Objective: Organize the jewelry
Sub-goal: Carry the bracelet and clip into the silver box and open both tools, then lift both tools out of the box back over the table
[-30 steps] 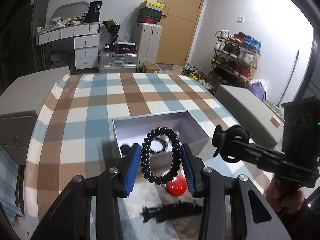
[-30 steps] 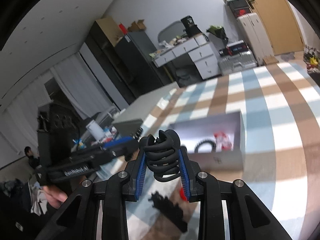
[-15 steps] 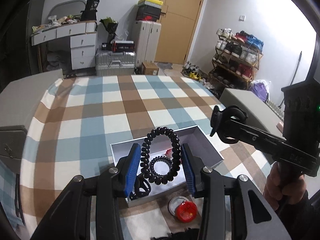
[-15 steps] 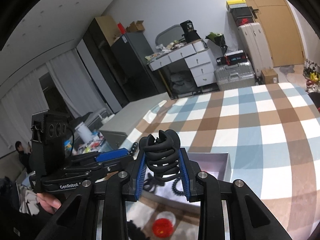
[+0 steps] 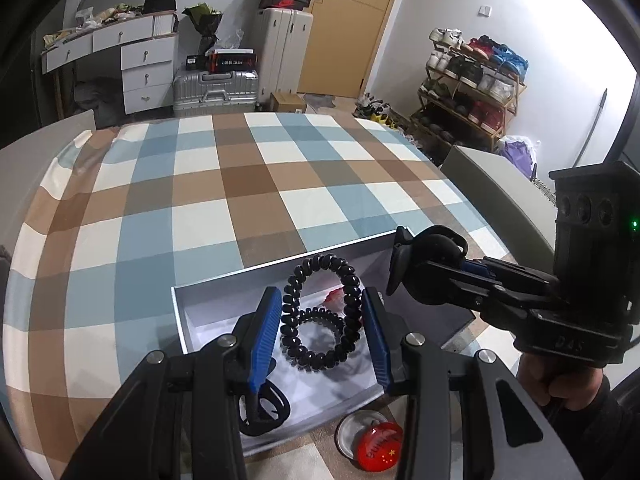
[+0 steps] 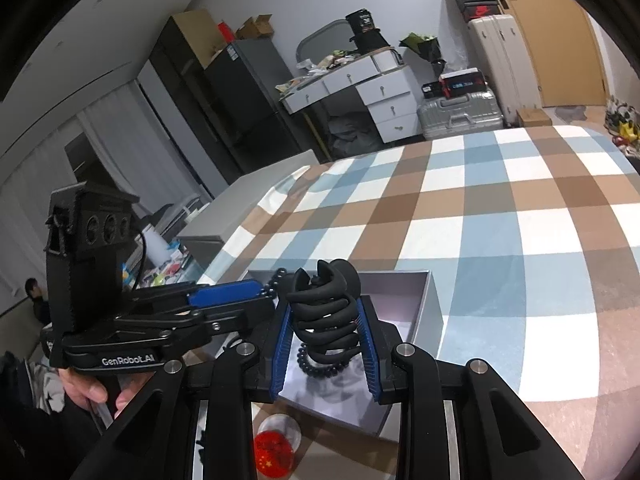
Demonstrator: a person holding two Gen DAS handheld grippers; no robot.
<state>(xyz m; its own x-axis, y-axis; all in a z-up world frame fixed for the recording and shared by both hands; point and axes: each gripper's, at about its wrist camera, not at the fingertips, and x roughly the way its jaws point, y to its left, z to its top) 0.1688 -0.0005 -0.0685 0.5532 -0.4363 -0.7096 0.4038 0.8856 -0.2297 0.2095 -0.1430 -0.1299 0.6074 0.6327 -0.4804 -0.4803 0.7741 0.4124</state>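
We're mid-drop w/ both items over the grey box (image 5: 208, 300) on the checked bed (image 5: 240, 184). Left gripper (image 5: 318, 326) jaws are pinching a black spiral hair tie (image 5: 320, 280); right gripper (image 6: 325, 344) jaws are pinching a black claw clip (image 6: 324, 304). Box is already holding another spiral tie (image 5: 320, 338) & a black loop (image 5: 266, 410). Red badge (image 5: 378, 446) is sitting outside, near the box's front wall. Next, prob: we're lowering both inside the walls, then spreading jaws w/o bumping each other.

You are working in a lived-in home bedroom: checked bedspread (image 5: 240, 184) underfoot, white drawer desk (image 5: 120, 60) at eleven o'clock, suitcases (image 5: 216, 92) at twelve, loaded shoe rack (image 5: 472, 92) at two, wooden door (image 5: 352, 28) beyond.
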